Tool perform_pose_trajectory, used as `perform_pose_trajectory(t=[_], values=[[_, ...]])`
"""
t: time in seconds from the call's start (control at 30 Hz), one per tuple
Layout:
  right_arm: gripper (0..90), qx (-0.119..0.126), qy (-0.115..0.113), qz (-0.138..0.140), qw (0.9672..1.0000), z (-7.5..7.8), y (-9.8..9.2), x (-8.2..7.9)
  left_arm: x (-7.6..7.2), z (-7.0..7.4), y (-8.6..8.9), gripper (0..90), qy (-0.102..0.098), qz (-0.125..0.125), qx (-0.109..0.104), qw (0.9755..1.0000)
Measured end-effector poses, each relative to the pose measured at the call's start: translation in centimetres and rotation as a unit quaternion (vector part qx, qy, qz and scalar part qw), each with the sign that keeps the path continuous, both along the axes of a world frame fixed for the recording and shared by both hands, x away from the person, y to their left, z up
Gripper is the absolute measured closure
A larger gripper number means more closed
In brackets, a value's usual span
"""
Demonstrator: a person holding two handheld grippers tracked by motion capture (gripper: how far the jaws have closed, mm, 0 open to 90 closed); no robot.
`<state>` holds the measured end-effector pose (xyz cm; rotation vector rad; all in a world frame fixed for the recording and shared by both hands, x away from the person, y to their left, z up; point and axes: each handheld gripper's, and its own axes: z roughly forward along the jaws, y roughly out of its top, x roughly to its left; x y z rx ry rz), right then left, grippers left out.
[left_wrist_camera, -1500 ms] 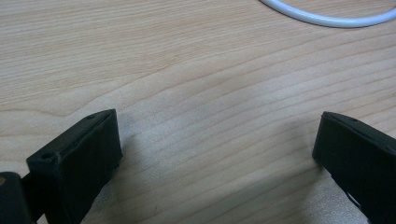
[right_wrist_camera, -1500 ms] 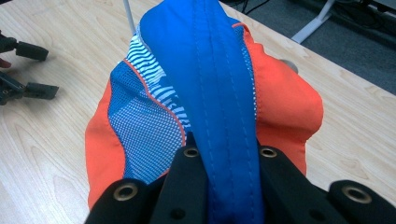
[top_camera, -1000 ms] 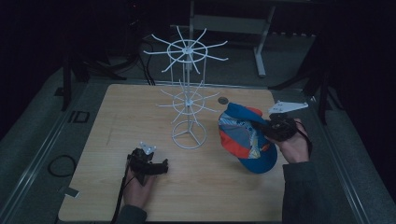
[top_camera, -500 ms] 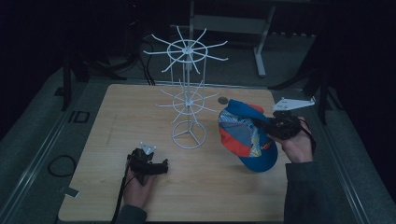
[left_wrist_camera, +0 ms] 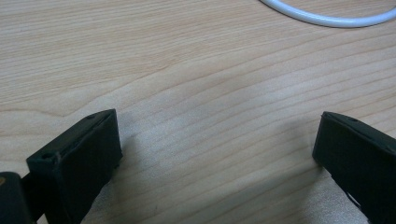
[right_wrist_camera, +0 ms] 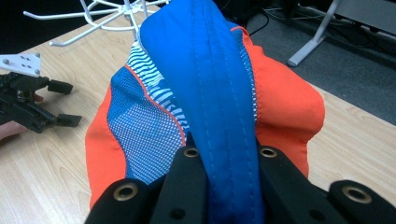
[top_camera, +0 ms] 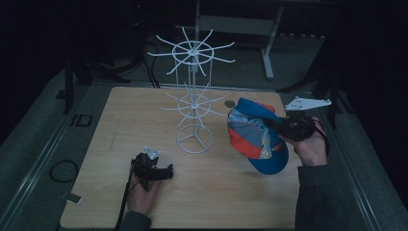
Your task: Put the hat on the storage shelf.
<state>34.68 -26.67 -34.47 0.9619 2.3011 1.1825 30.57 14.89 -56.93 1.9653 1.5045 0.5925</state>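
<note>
- right gripper [top_camera: 278, 126] clamped tight on the blue brim of the cap [top_camera: 257, 137]; in the right gripper view the brim [right_wrist_camera: 219, 116] runs up between the two black jaws, pinched
- cap held up off the table [top_camera: 96, 192], at about 3 o'clock of the white wire rack [top_camera: 194, 103], near the rack base, not touching it
- cap: blue, orange panels, striped and mesh patches, crown hanging toward 6 o'clock
- left gripper [top_camera: 167, 172] resting on the table at about 7 o'clock of the rack base ring [left_wrist_camera: 327, 18], jaws wide apart, bare wood between them
- left hand [top_camera: 142, 192] holds it low, pointing toward 3 o'clock
</note>
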Motion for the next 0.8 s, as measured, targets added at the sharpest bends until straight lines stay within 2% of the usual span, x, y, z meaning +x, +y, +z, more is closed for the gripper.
perform_pose_trajectory(t=[0.8], values=[[88.3,0.021,-0.020,0.010,0.9995,3.1,0.5,0.9,0.0,0.0,0.0,1.4,-0.001,-0.001,0.000,1.0000]])
